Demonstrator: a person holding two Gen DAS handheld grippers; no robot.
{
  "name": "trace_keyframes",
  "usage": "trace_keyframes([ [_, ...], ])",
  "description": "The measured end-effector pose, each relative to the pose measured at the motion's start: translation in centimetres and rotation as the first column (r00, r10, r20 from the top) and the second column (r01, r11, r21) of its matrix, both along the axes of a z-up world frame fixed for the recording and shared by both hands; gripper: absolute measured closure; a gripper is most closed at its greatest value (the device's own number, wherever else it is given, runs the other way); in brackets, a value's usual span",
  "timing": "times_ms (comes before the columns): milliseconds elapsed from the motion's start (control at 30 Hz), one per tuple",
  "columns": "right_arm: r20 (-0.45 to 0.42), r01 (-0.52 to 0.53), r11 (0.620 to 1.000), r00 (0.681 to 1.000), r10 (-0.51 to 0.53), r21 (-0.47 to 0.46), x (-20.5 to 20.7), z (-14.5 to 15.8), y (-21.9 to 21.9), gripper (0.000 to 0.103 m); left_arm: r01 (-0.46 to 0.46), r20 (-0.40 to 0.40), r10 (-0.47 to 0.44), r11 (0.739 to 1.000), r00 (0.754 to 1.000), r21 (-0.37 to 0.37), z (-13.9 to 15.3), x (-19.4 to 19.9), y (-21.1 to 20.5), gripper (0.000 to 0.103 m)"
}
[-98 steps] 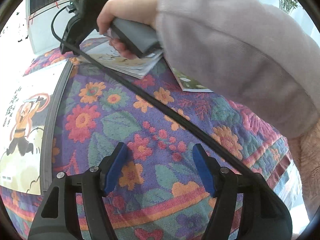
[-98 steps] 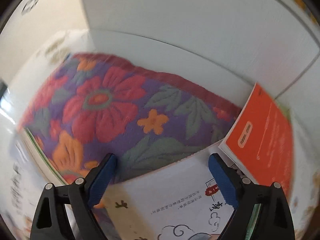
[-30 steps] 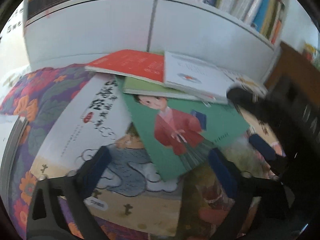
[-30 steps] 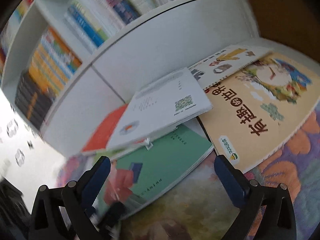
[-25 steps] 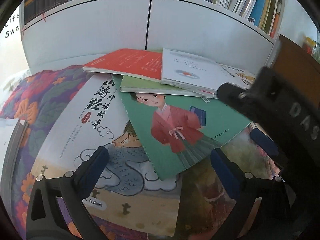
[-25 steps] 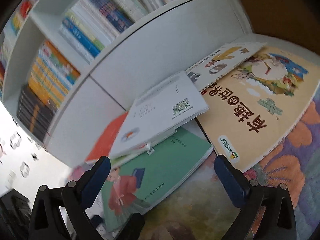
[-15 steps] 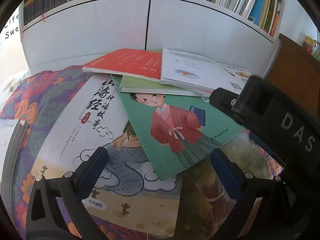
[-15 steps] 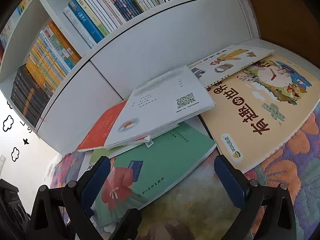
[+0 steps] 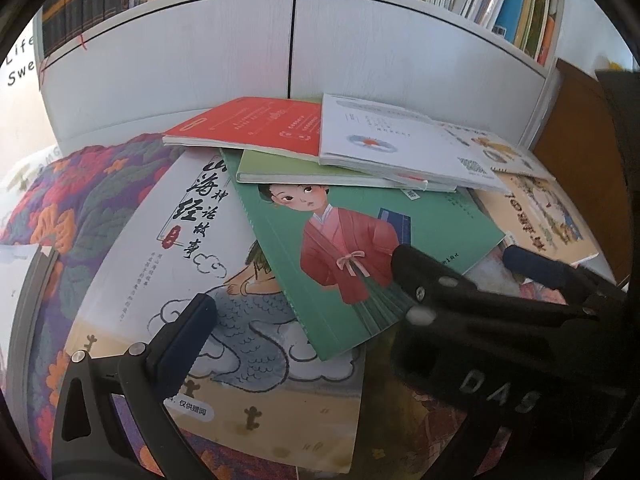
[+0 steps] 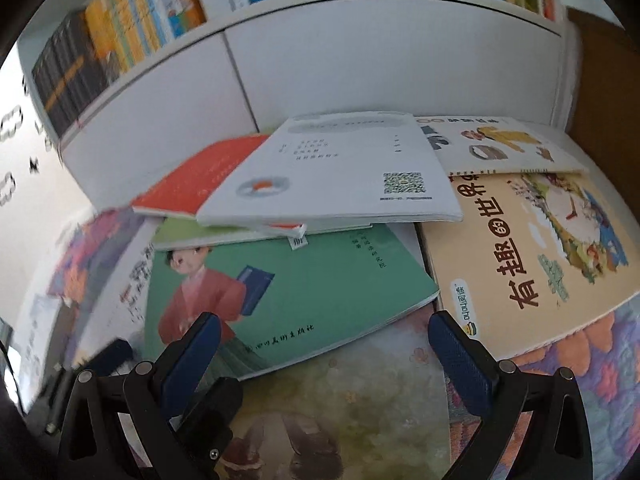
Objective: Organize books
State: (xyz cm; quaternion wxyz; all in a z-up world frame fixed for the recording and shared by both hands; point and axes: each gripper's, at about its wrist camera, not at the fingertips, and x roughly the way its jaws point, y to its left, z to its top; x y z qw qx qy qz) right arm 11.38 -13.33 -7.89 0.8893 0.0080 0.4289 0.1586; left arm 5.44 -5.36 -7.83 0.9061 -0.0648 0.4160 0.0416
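Both grippers now face the book pile, where earlier we were over bare floral cloth – nothing is sorted yet.

Our right gripper (image 10: 320, 350) hangs with jaws wide and empty just above the near corner of the green book (image 10: 296, 280), and the left gripper (image 9: 320, 320) is also spread with nothing between its jaws, over the white mermaid book (image 9: 192, 240); the right tool crosses in front of its far finger. Outward, the pile lies fanned and crooked on the floral cloth (image 9: 80, 184): a white booklet (image 10: 340, 172) tops the red book (image 9: 256, 124) and a pale green one, with the tan picture book (image 10: 532, 256) to the right. We judge the task barely begun – no book gripped, none squared, and the shelf (image 10: 320, 52) behind holds its own upright rows.
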Motion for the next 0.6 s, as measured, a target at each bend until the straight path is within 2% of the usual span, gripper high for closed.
trace_keyframes([
  [133,-0.002,0.009,0.998,1.000,-0.009,-0.063,0.0,-0.4,0.2,0.000,0.001,-0.008,-0.001,1.000,1.000,0.019,-0.1,0.1,-0.3,0.001],
  [400,-0.008,-0.018,0.999,1.000,0.019,0.027,0.3,-0.7,-1.0,0.000,0.002,0.001,-0.002,1.000,1.000,0.001,0.0,0.0,-0.1,0.001],
  [467,0.000,-0.019,0.995,1.000,0.020,0.098,0.2,-0.7,-1.9,0.000,0.001,0.005,-0.001,1.000,1.000,-0.009,0.0,0.0,0.1,0.001],
  [567,0.001,-0.005,0.965,1.000,0.005,0.262,0.5,-0.7,-3.9,0.000,0.001,0.006,-0.001,1.000,1.000,-0.010,0.1,-0.2,0.1,0.001],
  [600,-0.007,0.006,0.961,1.000,-0.004,0.276,0.6,-0.7,-4.4,0.008,0.001,0.007,-0.001,1.000,1.000,-0.013,0.1,-0.2,0.2,0.001],
])
